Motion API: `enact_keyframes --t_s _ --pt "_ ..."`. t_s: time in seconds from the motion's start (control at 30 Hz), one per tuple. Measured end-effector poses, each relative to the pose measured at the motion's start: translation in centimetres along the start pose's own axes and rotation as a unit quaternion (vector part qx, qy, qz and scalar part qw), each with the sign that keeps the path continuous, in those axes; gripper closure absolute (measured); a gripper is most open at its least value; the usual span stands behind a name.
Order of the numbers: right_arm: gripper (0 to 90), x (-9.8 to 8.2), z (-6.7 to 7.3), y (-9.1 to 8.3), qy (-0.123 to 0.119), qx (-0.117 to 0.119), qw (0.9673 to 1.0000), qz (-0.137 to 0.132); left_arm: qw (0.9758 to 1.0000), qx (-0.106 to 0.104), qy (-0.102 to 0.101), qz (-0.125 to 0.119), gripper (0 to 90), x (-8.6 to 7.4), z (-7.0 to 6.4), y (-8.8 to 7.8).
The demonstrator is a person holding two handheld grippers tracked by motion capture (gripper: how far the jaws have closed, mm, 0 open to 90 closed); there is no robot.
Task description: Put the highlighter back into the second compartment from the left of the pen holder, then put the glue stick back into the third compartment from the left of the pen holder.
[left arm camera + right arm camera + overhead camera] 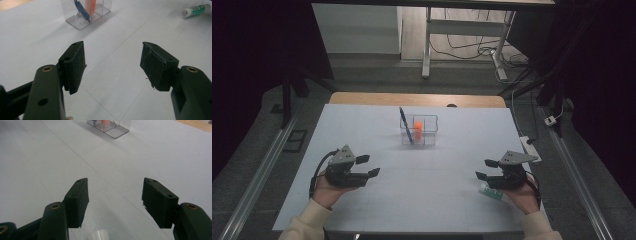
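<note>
Both tongs rest low over the white worktop [412, 200], each with its jaws spread wide and nothing between them. The left tongs [367, 166] point across the bare sheet towards the clear organiser [419, 130], which stands well ahead of them and slightly to their right in the high view. It holds a blue pen [406, 126] leaning in one compartment and an orange item [418, 128] in the next. The right tongs [485, 169] sit directly over a white tube with green print [490, 192], which lies flat on the worktop just under and behind their jaws; in the right gripper view its white cap end [99, 234] peeks in between the jaws at the bottom edge. From the left gripper view the tube [195, 10] lies far off to the upper right.

The step in hand looks like the pick-up of the tube, not yet begun. The next move would call for the right tongs to draw back a little, drop their jaws astride the tube's body and close on it, then carry it forward to a free compartment of the organiser
</note>
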State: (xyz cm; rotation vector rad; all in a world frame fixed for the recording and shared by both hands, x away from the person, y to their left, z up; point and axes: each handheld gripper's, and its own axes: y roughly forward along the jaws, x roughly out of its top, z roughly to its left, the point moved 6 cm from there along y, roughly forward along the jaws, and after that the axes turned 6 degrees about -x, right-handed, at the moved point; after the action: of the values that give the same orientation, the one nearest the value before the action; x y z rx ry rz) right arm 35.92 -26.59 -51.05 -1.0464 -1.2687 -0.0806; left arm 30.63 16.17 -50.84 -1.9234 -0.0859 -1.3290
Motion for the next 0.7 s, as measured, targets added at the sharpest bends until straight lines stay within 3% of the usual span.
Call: enact_keyframes --t_s 0.7 --pt "36.1 -0.9 -1.1 -2.4 -0.002 -0.004 0.9977 0.068 0.9998 -0.004 -0.006 0.018 36.6 -1.5 -0.1 0.3"
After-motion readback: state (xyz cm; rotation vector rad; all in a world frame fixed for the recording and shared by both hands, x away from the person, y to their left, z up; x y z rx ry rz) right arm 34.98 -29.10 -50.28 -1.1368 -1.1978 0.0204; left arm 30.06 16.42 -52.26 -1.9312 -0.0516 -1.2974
